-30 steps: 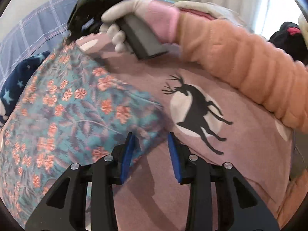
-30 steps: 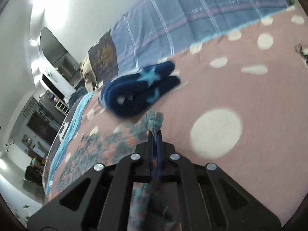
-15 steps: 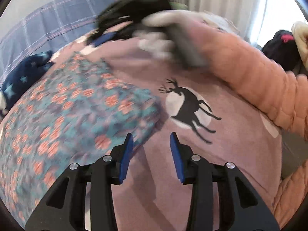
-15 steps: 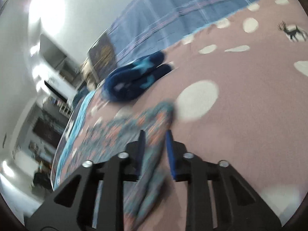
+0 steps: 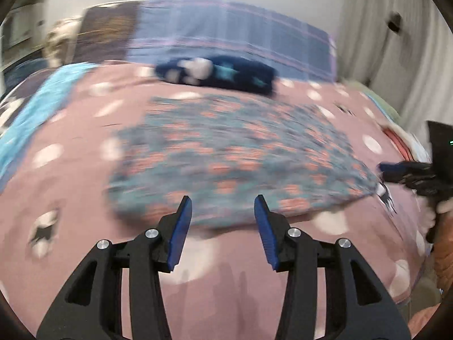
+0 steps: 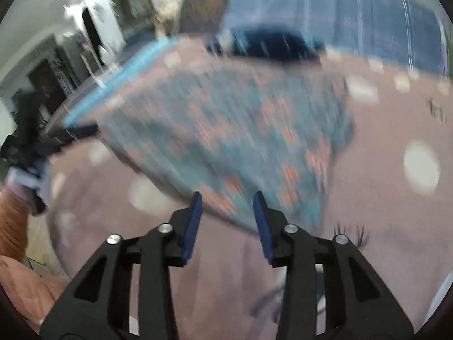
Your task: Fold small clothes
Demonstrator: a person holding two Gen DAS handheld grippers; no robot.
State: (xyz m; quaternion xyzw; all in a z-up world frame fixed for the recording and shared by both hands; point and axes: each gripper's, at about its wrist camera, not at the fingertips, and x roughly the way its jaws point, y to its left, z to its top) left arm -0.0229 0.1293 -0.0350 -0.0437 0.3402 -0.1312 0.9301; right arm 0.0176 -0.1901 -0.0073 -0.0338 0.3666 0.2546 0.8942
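Observation:
A teal garment with orange flowers (image 5: pixel 235 155) lies flat on the pink bedspread (image 5: pixel 85 198); it also shows in the right wrist view (image 6: pixel 226 130). Both views are blurred by motion. My left gripper (image 5: pixel 222 215) is open and empty, just in front of the garment's near edge. My right gripper (image 6: pixel 228 212) is open and empty, over the garment's near corner. The right gripper also shows at the right edge of the left wrist view (image 5: pixel 407 172), and the left gripper at the left edge of the right wrist view (image 6: pixel 31 144).
A folded navy garment with stars (image 5: pixel 220 75) lies behind the floral one, in front of a blue plaid pillow (image 5: pixel 226 36). A curtain (image 5: pixel 396 42) hangs at the right. Room furniture (image 6: pixel 56 65) stands beyond the bed's left side.
My right gripper has let go of the floral garment's corner, opened and pulled back to the near side. My left gripper has swung to face the garment from the front.

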